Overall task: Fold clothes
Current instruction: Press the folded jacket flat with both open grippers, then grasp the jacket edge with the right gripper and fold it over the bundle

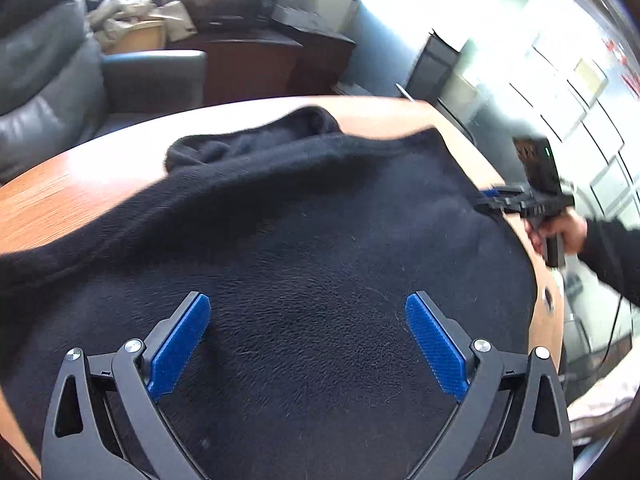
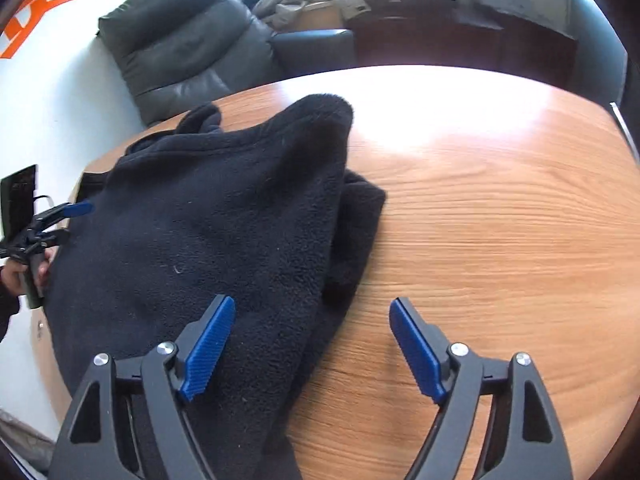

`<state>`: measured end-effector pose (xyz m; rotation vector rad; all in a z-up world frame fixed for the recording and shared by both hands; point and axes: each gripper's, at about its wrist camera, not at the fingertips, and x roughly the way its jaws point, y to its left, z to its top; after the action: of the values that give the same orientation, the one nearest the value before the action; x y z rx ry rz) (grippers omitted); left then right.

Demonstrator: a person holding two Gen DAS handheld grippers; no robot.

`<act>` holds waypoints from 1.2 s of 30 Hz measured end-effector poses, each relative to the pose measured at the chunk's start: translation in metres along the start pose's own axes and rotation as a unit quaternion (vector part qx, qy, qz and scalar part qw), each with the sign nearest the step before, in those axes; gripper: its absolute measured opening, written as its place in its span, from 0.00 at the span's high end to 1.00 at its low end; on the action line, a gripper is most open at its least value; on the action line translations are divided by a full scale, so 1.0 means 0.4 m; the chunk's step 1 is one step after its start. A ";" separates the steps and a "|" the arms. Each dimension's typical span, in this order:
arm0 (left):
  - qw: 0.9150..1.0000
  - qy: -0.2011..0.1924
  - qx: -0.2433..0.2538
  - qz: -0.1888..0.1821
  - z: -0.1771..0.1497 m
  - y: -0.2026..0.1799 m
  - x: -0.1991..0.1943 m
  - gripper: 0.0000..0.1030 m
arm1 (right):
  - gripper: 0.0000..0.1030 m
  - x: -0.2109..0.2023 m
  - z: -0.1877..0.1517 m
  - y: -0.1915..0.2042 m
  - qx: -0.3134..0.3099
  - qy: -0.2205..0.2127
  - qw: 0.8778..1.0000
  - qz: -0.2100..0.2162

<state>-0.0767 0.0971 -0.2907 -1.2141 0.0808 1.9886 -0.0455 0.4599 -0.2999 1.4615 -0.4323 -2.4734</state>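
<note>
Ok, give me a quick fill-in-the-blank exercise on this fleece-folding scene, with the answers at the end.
1. The black fleece garment lies on a ____ table.
2. Both the left gripper and the right gripper have their jaws ____.
3. The pads on the gripper fingers are ____ in colour.
4. Behind the table stands a grey leather ____.

Answers: wooden; open; blue; armchair

Both grippers (image 1: 307,344) (image 2: 312,346) have black linked arms, silver screws (image 1: 134,346) and ribbed blue pads (image 2: 416,354); the person's sleeve (image 1: 612,256) is dark.

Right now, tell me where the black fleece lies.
The black fleece lies spread on the wooden table, filling its left part in the right wrist view, in front of the grey armchair.
</note>
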 end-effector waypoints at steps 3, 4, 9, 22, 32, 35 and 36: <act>1.000 0.011 0.009 -0.009 -0.003 -0.006 0.041 0.03 | 0.38 0.028 -0.004 -0.006 -0.016 0.016 0.999 0.026; 1.000 0.013 0.006 -0.011 -0.006 -0.004 0.049 0.03 | 0.40 0.033 -0.006 -0.006 -0.011 0.016 0.999 0.034; 1.000 0.011 0.003 -0.007 -0.021 -0.008 0.062 0.00 | 0.68 0.031 0.016 0.017 -0.002 0.014 0.999 0.041; 0.997 0.002 0.030 0.076 -0.038 -0.071 0.017 0.01 | 0.83 -0.002 0.092 0.106 -0.015 0.002 1.000 0.005; 0.996 0.016 0.035 0.086 -0.080 -0.073 0.029 0.00 | 0.86 -0.104 0.126 0.238 -0.044 -0.064 0.997 -0.018; 0.997 0.011 0.014 0.076 -0.069 -0.130 0.054 0.00 | 0.86 -0.181 0.128 0.247 -0.061 -0.085 0.994 -0.043; 0.997 0.010 0.012 0.069 -0.065 -0.156 0.065 0.00 | 0.86 -0.206 0.132 0.239 -0.063 -0.087 0.993 -0.050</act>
<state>-0.0234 0.1441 -0.3047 -1.2425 0.2044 2.0883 -0.0479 0.4067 -0.1738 1.2530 -0.2339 -2.6665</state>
